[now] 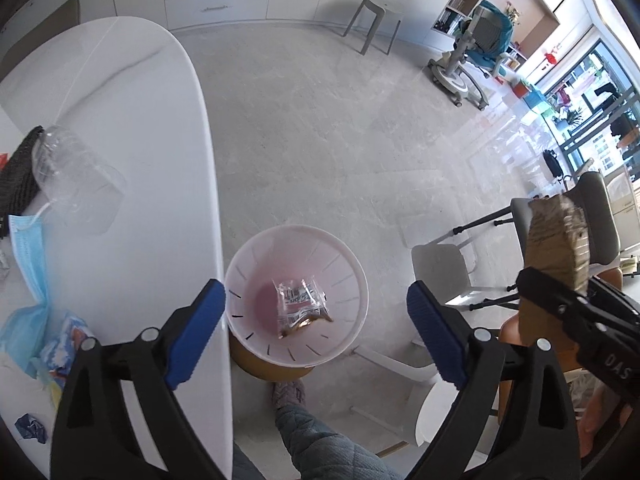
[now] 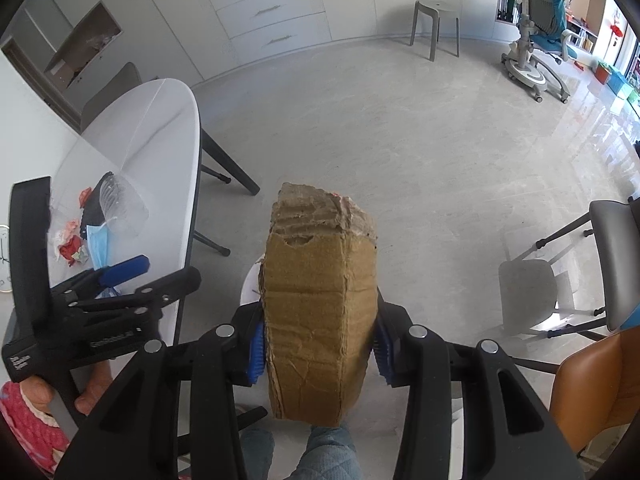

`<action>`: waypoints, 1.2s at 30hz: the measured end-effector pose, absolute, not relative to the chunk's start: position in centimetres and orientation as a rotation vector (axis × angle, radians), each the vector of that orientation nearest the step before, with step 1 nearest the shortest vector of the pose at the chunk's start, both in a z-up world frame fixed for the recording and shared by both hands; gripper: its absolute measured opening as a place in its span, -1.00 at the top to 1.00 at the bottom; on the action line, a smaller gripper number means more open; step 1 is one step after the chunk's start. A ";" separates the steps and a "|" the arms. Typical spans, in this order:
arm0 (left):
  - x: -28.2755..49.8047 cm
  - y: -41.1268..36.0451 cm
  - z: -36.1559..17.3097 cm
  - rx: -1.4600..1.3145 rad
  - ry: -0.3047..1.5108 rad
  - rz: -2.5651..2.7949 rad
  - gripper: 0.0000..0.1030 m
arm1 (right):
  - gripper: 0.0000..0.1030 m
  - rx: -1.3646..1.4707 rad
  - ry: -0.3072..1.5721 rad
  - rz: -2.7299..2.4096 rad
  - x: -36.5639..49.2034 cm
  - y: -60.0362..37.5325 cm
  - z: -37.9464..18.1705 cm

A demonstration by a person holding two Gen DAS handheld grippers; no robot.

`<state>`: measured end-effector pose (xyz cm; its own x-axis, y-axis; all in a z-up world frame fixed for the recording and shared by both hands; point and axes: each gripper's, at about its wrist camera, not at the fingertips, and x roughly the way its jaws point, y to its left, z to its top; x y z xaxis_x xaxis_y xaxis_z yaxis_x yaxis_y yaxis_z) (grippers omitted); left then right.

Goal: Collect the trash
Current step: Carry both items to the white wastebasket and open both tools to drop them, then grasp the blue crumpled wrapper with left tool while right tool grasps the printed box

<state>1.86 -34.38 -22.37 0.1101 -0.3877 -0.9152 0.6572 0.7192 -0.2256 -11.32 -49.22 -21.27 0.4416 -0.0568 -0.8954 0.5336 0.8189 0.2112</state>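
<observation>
My left gripper (image 1: 316,312) is open and empty, held above a white slotted trash bin (image 1: 352,264) on the floor beside the table; a clear plastic wrapper (image 1: 300,300) lies inside it. My right gripper (image 2: 320,344) is shut on a torn piece of brown cardboard (image 2: 320,300), which also shows at the right of the left wrist view (image 1: 558,240). The bin's rim (image 2: 250,284) peeks out behind the cardboard. On the white table (image 1: 152,160) lie a clear plastic bottle (image 1: 68,168), a blue face mask (image 1: 30,248), crumpled wrappers (image 1: 60,348) and a blue scrap (image 1: 30,428).
White chairs (image 1: 440,264) and a brown chair (image 2: 592,384) stand to the right of the bin. A grey stool (image 2: 436,24) and a teal desk chair (image 2: 544,28) stand far back on the grey floor. My foot (image 1: 288,396) is just below the bin.
</observation>
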 end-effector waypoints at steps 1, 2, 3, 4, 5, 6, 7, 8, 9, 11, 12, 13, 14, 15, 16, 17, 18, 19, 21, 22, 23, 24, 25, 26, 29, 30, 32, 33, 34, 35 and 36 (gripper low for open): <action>2.0 -34.2 -22.0 0.259 1.235 -0.777 -0.72 | 0.15 0.511 1.061 -0.380 -11.1 -49.0 -21.4; 2.0 -33.8 -21.5 0.253 1.229 -0.773 -0.72 | 0.14 0.510 1.063 -0.374 -11.0 -48.9 -21.5; 2.1 -33.4 -21.0 0.245 1.223 -0.768 -0.73 | 0.13 0.509 1.067 -0.363 -10.7 -48.6 -21.8; 2.2 -33.1 -20.7 0.241 1.217 -0.761 -0.73 | 0.13 0.508 1.072 -0.352 -10.4 -48.3 -22.1; 2.2 -32.6 -20.2 0.238 1.210 -0.751 -0.73 | 0.11 0.507 1.075 -0.345 -10.2 -48.0 -22.2; 2.2 -32.0 -19.6 0.235 1.199 -0.740 -0.74 | 0.10 0.504 1.082 -0.336 -9.8 -47.7 -22.6; 2.2 -31.7 -19.0 0.234 1.188 -0.730 -0.76 | 0.10 0.501 1.091 -0.326 -9.4 -47.3 -23.1; 2.2 -31.1 -18.4 0.233 1.176 -0.717 -0.78 | 0.10 0.499 1.095 -0.318 -9.2 -47.0 -23.3; 2.2 -30.5 -17.9 0.234 1.166 -0.705 -0.79 | 0.09 0.496 1.103 -0.304 -8.6 -46.6 -23.7; 2.4 -29.0 -17.1 0.235 1.146 -0.675 -0.79 | 0.09 0.489 1.115 -0.282 -7.9 -45.9 -24.4; 2.5 -28.0 -16.7 0.235 1.140 -0.654 -0.79 | 0.09 0.482 1.122 -0.270 -7.4 -45.4 -24.9; 2.6 -27.4 -16.4 0.230 1.139 -0.643 -0.79 | 0.09 0.477 1.128 -0.262 -7.1 -45.1 -25.2; 2.8 -26.9 -16.1 0.224 1.140 -0.632 -0.79 | 0.09 0.472 1.136 -0.254 -6.7 -44.6 -25.6; 2.9 -26.2 -15.9 0.218 1.141 -0.615 -0.79 | 0.07 0.467 1.146 -0.244 -6.2 -44.1 -26.1; 3.0 -25.5 -15.5 0.211 1.140 -0.603 -0.79 | 0.03 0.466 1.154 -0.239 -5.9 -43.7 -26.5; 3.0 -24.9 -15.3 0.204 1.139 -0.594 -0.79 | -0.15 0.467 1.164 -0.243 -5.6 -43.3 -26.9; 3.0 -23.8 -15.1 0.197 1.139 -0.584 -0.79 | -0.48 0.467 1.168 -0.253 -5.5 -42.9 -27.1; 3.0 -23.5 -14.9 0.194 1.138 -0.575 -0.79 | -0.61 0.465 1.167 -0.279 -5.4 -42.5 -27.1; 2.8 -21.9 -14.6 0.189 1.131 -0.559 -0.79 | -0.85 0.469 1.150 -0.312 -5.6 -42.2 -26.6; 2.7 -21.5 -14.4 0.188 1.126 -0.555 -0.79 | -0.88 0.477 1.134 -0.327 -5.8 -42.1 -25.9; 2.6 -21.1 -14.3 0.187 1.123 -0.550 -0.79 | -0.91 0.483 1.123 -0.335 -5.9 -42.0 -25.4; 2.5 -20.5 -14.0 0.186 1.120 -0.545 -0.79 | -0.92 0.490 1.100 -0.344 -6.1 -41.8 -24.4; 2.4 -20.0 -13.9 0.185 1.118 -0.542 -0.79 | -0.93 0.493 1.077 -0.350 -6.4 -41.6 -23.5; 2.4 -19.7 -13.7 0.182 1.116 -0.539 -0.79 | -0.95 0.493 1.061 -0.354 -6.7 -41.6 -22.7; 2.0 -18.3 -13.0 0.167 1.100 -0.533 -0.79 | -0.95 0.476 1.005 -0.369 -7.2 -40.3 -19.5; 1.8 -17.7 -12.6 0.163 1.094 -0.534 -0.79 | -0.95 0.471 0.994 -0.368 -7.3 -39.9 -18.7; 1.6 -16.9 -12.0 0.160 1.081 -0.532 -0.79 | -0.95 0.459 0.964 -0.356 -7.7 -38.8 -16.8; 1.3 -16.3 -11.7 0.159 1.074 -0.528 -0.79 | -0.95 0.455 0.951 -0.348 -7.8 -38.5 -16.1; 1.2 -15.8 -11.4 0.157 1.067 -0.527 -0.79 | -0.95 0.451 0.941 -0.338 -7.9 -38.0 -15.4; 1.1 -15.0 -11.0 0.152 1.061 -0.525 -0.79 | -0.95 0.444 0.931 -0.324 -7.9 -37.2 -14.6; 1.1 -14.6 -10.8 0.147 1.058 -0.521 -0.79 | -0.95 0.439 0.927 -0.316 -7.8 -36.7 -14.1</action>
<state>1.08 -14.58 -10.79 0.3827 -0.3375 -0.8600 0.4759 0.8699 -0.1296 -7.81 -36.69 -14.14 0.5648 -0.0738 -0.8219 0.4433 0.8672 0.2268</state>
